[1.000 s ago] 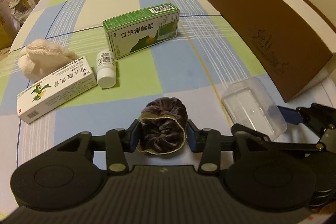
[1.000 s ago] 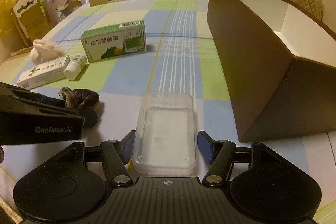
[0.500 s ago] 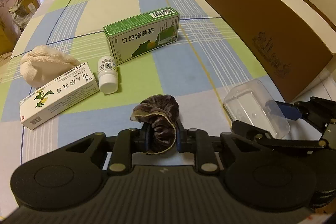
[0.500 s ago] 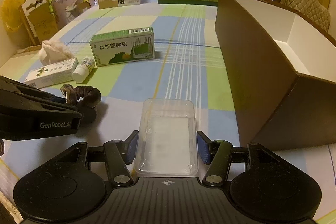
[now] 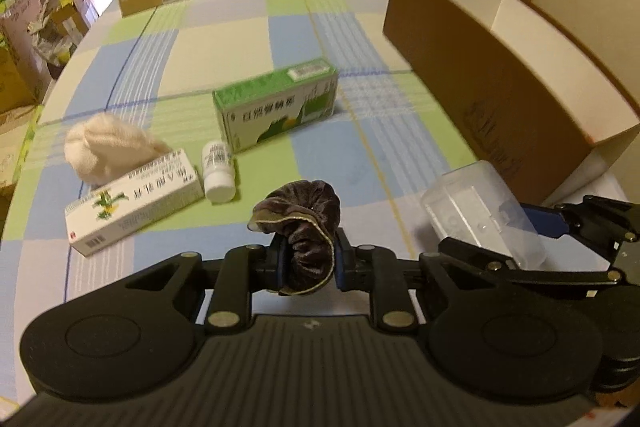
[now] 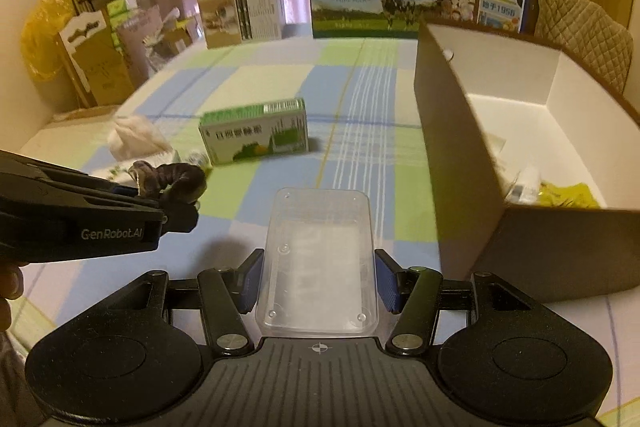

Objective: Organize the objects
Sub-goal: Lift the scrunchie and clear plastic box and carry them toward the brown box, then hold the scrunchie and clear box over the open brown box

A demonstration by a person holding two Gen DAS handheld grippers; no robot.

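The left claw [image 5: 308,261] is closed tight on a dark velvet scrunchie [image 5: 306,227], squeezing its lower half flat between the pads; the free loop stands up above the jaws, and the pinched part is hidden by the fingers. In the right wrist view the same scrunchie [image 6: 170,181] juts from the claw at nine o'clock, clear of the bench [image 6: 352,87].

The right claw [image 6: 318,281] has its blue pads pressed to the long sides of a clear plastic tray [image 6: 320,259], about half open. The tray's long axis runs straight away from the camera, toward twelve o'clock; its near end sits under the claw's body, and being transparent, its rim and depth are hard to read. Whether it rests on the cloth or is lifted cannot be told.

At three o'clock stands an open brown cardboard box [image 6: 452,131]; its contents are half hidden by the near wall, showing only something yellow and some pale packaging. On the checked cloth lie a green carton [image 5: 276,109], a white carton [image 5: 136,201], a small white bottle [image 5: 218,171] between them, and a cream cloth bundle [image 5: 104,151] partly behind the white carton. The print on the cartons is motion-blurred. Part of a hand shows at the left edge of the right wrist view.
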